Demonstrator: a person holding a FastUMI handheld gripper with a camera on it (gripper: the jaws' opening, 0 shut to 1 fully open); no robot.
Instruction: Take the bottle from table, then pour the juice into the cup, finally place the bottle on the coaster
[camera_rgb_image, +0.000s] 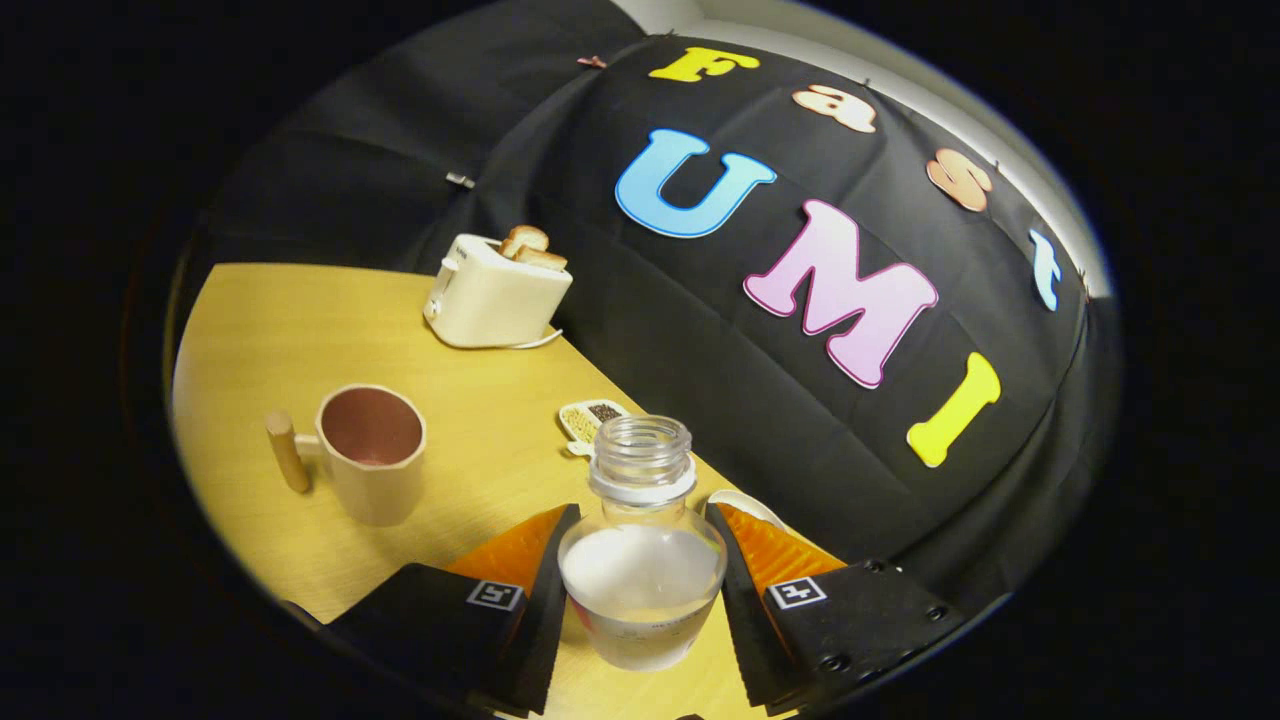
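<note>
A clear, uncapped bottle (641, 545) with pale liquid in its lower half sits between my fingers, and my gripper (640, 585) is shut on its body. The whole view is tilted, and the bottle is lifted above the wooden table (260, 330). A tan cup (370, 450) with a dowel handle and a dark reddish inside stands on the table, ahead and to the left of the fingers. The bottle's mouth is apart from the cup, to its right.
A cream toaster (495, 295) with bread slices in it stands at the table's far edge against the black cloth wall. A small divided dish (590, 418) of seeds lies just beyond the bottle. A white rim (745, 505) peeks out behind the right finger.
</note>
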